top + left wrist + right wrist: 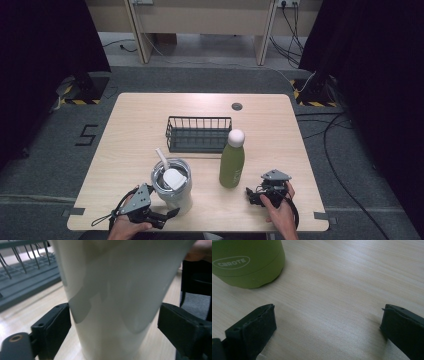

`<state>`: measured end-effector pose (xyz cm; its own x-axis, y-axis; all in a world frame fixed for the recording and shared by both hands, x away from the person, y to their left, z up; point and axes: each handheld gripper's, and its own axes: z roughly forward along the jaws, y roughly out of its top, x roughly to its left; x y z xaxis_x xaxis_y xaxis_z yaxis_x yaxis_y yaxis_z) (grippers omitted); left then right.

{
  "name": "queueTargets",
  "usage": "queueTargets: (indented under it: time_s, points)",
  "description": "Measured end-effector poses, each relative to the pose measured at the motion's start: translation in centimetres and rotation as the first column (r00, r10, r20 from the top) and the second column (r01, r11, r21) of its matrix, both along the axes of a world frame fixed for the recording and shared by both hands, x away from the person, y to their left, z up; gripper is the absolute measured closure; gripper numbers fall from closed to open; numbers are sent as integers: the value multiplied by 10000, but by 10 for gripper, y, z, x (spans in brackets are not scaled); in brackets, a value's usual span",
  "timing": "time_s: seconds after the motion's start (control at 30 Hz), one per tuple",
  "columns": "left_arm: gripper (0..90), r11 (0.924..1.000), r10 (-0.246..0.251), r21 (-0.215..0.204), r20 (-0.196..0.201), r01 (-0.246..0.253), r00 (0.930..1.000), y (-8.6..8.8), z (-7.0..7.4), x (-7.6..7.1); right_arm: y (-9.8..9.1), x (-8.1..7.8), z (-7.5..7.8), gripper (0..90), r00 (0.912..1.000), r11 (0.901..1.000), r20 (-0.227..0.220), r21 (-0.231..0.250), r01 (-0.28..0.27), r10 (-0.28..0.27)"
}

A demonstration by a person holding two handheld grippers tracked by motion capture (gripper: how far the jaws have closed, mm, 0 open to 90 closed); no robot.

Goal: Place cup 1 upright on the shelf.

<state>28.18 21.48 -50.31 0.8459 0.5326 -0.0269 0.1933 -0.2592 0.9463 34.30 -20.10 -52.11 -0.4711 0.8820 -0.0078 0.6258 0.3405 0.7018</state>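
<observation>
Left gripper view: left gripper (pixel 113 322) straddles the white tumbler (pixel 117 290), jaws apart, barely touching. Close squarely low down. Right gripper (pixel 328 325) waits open near the green bottle (pixel 247 262).

Glossy smooth tumbler (pixel 112 302), matt green bottle (pixel 247 262), pale wood-grain counter (pixel 342 290), dark wire basket (pixel 198 134), matt black tool pads (pixel 254 327).

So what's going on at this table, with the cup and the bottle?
A person holds a pair of tongs in each hand. The left tongs are around the base of a pale lidded tumbler, one jaw touching its side, the other just clear. The right tongs are open over bare table, beside a green bottle. A wire basket sits behind them.
</observation>
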Motion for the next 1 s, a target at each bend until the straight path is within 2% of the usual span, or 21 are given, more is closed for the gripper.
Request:
queueTargets:
  time_s: [0.17, 0.27, 0.33, 0.5, 0.63, 0.73, 0.87, 1.0]
  points:
    - [103, 9999, 57, -138, 113, -56, 9999, -4, -1, 2, 0, 0, 0, 3, 10000, 10000, 17, -22, -61, 61]
    - [96, 9995, 131, -298, 241, -124, 9996, -8, -4, 3, 0, 0, 0, 3, 10000, 10000, 17, -20, -76, 76]
    - [91, 9983, 147, -566, 266, -131, 9995, -10, -6, 5, 0, 0, 0, 3, 10000, 10000, 8, -24, -81, 81]
    - [89, 9974, 197, -704, 382, -170, 9991, -14, -9, 7, 0, 0, 0, 3, 10000, 10000, 14, -19, -83, 83]
    - [86, 9942, 269, -1053, 319, -234, 9991, -17, -12, 9, 0, 0, 0, 3, 9999, 9999, 15, -23, -105, 105]
    - [86, 9925, 380, -1179, 470, -323, 9982, -19, -13, 8, 0, 0, 0, 3, 9999, 9999, 10, -17, -138, 138]
    - [85, 9854, 429, -1665, 334, -368, 9985, -21, -15, 10, 0, 0, 0, 3, 9998, 9998, 18, -21, -189, 189]
    - [89, 9836, 473, -1763, 416, -393, 9980, -21, -15, 10, 1, 0, 0, 3, 9998, 9998, 9, -10, -186, 186]
